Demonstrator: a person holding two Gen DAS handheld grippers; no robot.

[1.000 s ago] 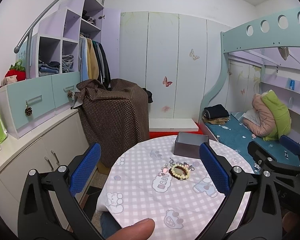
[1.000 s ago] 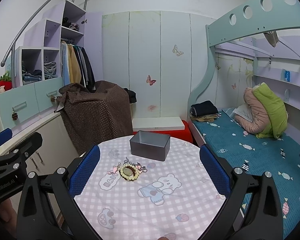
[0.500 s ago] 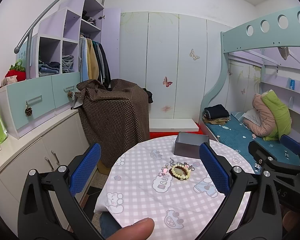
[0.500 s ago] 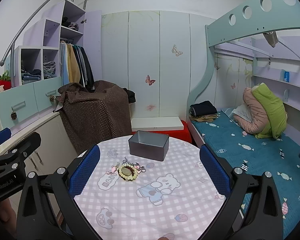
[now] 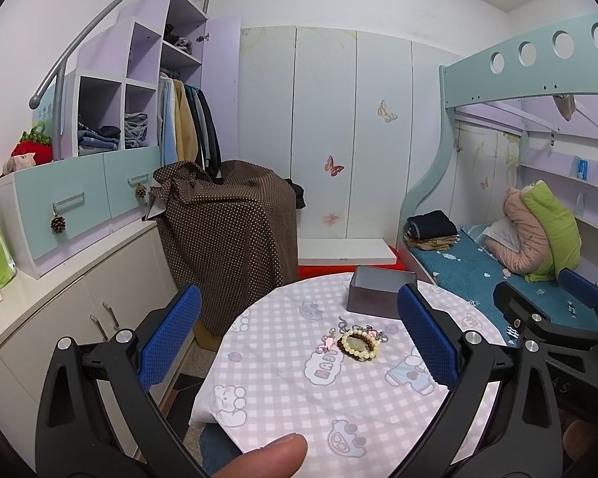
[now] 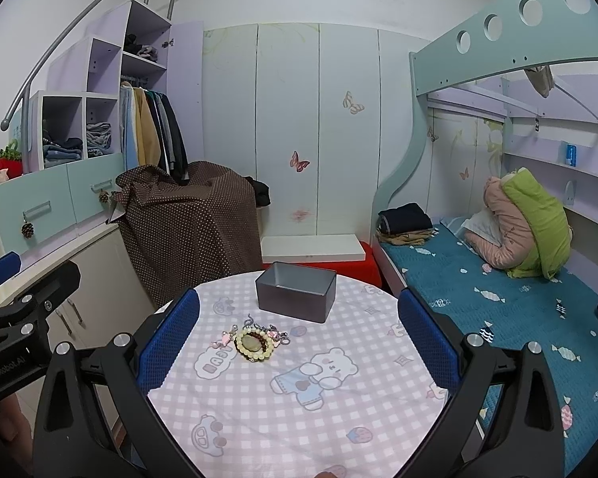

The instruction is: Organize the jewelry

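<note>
A round worktop (image 6: 259,418) covered in a pink-and-white checked cloth with cartoon prints carries one small heap of jewelry (image 6: 254,340): a cream bead bracelet (image 5: 358,343) ringed with a dark brown bead bracelet, plus silvery chain pieces and pink charms too tangled to count. The heap lies near the worktop's middle, toward its far edge. One open grey rectangular metal box (image 6: 296,296) stands just beyond it at the far edge. The left gripper (image 5: 299,340) and right gripper (image 6: 298,338) both hover short of the heap, blue-padded jaws spread wide and empty, the heap lying well ahead between them. A fingertip (image 5: 267,456) shows at the near edge.
</note>
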